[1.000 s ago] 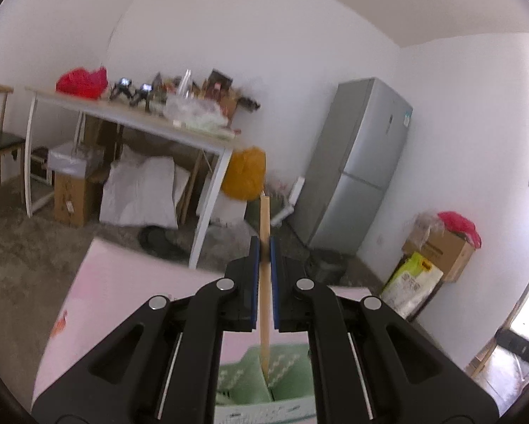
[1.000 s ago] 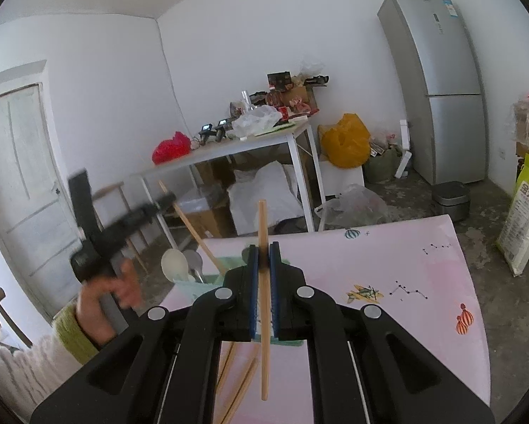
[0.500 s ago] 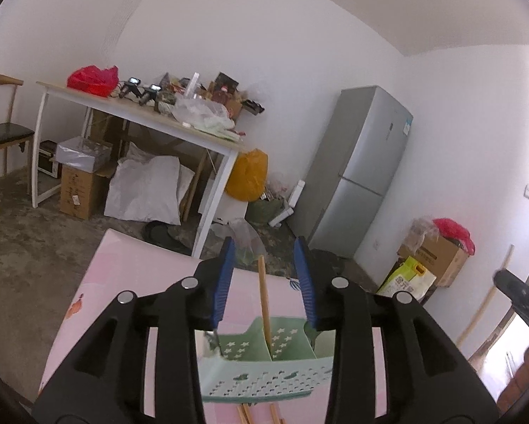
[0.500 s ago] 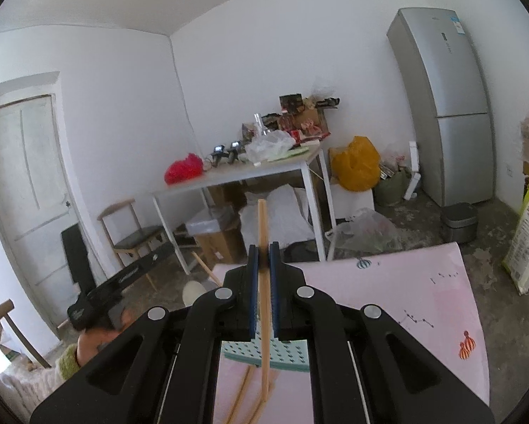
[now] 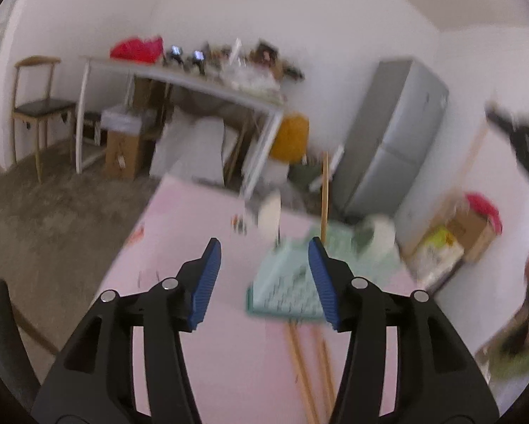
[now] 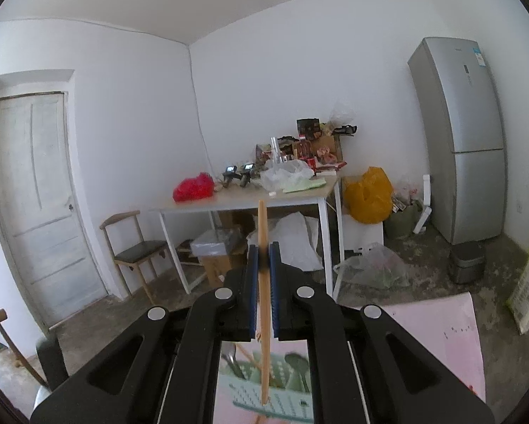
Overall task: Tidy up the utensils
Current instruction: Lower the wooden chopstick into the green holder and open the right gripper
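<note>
My left gripper point(image 5: 264, 259) is open and empty above the pink table point(image 5: 200, 233), just left of the green utensil holder point(image 5: 292, 286). A wooden chopstick point(image 5: 323, 198) stands upright in the holder, beside a white spoon point(image 5: 269, 213). Several loose chopsticks point(image 5: 306, 371) lie on the table in front of the holder. My right gripper point(image 6: 263, 259) is shut on a wooden chopstick point(image 6: 263, 304), held upright above the holder point(image 6: 271, 392), which holds spoons point(image 6: 296, 362). The right gripper also shows blurred at the left wrist view's right edge point(image 5: 518, 137).
A white work table point(image 6: 250, 201) with clutter stands by the far wall. A wooden chair point(image 6: 137, 247), a grey fridge point(image 6: 462, 141), a yellow bag point(image 6: 368, 194) and boxes stand on the floor beyond the pink table point(image 6: 441, 335).
My left gripper let go of its chopstick, which now stands in the holder, then opened wider and drew back to the left. My right gripper rose over the holder with its chopstick.
</note>
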Motion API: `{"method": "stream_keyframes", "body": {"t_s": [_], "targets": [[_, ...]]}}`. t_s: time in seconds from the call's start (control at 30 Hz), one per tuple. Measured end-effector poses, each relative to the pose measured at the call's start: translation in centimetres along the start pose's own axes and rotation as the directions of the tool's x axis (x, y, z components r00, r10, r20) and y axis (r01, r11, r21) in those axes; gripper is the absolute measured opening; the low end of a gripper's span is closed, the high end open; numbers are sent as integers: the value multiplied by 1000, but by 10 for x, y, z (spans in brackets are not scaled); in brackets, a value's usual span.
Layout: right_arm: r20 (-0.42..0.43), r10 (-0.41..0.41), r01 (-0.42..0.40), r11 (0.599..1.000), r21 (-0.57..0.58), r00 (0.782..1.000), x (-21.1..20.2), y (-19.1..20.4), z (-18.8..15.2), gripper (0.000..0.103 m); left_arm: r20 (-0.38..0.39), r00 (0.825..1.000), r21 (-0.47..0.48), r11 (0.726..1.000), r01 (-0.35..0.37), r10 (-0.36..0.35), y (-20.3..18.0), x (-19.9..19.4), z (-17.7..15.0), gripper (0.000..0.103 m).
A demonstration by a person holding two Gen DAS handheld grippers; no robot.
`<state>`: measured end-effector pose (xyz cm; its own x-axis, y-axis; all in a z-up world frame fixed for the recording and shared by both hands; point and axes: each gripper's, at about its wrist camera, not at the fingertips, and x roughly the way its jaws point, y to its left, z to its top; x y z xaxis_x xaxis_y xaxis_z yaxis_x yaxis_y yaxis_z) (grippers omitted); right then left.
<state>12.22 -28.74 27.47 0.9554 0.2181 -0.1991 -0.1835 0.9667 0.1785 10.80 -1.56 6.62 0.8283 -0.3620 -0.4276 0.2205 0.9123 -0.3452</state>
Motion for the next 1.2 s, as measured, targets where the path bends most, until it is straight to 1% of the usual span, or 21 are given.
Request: {"method": "stream_keyframes", "body": {"t_s": [0.07,0.17,0.33,0.5,0.63,0.67,0.77,0.8,0.83,0.9,0.93,0.97,1.1,1.2], "targets": [[7,-17,17,1000,-18,1000,14,3,6,6,-51,999,18,1000,-18,19,1,5,-14,52],[-6,-37,36,999,-32,999,39,6,8,6,-129,992,40,999,-3,8,1,13,-36,56],[-44,-55,53,998,-43,998,75,7,-4,6,-193,981,92,996,-18,36,-2,22,-61,63],[-122,-87,77,994,-82,989,110,7,-31,6,-227,972,127,992,-27,56,-4,29,-76,70],[-221,-90,73,994,-84,971,132,-1,-57,7,-248,966,144,989,-36,72,-3,30,-85,74],[-266,-89,69,994,-86,960,138,-3,-66,7,-252,965,145,989,-37,73,-4,31,-87,74],[-330,-112,85,992,-94,937,149,-10,-80,8,-257,963,148,988,-42,80,-5,30,-90,76],[-347,-113,85,992,-94,931,151,-13,-83,8,-260,962,149,988,-43,81,-5,30,-91,76],[-353,-111,84,992,-91,929,151,-15,-84,8,-262,962,151,988,-44,83,-6,30,-92,76],[-345,-125,98,991,-94,930,146,-18,-83,20,-264,960,158,986,-46,87,-8,30,-93,76],[-332,-133,107,990,-96,934,141,-20,-81,30,-264,960,163,985,-48,91,-9,30,-94,76],[-317,-137,113,989,-93,938,136,-22,-78,33,-262,960,167,985,-51,94,-11,29,-94,76],[-274,-136,122,990,-67,952,111,-29,-70,36,-256,960,179,982,-64,109,-14,28,-94,76],[-239,-126,122,992,-34,963,80,-38,-67,38,-251,960,188,979,-75,122,-15,26,-94,76]]}}
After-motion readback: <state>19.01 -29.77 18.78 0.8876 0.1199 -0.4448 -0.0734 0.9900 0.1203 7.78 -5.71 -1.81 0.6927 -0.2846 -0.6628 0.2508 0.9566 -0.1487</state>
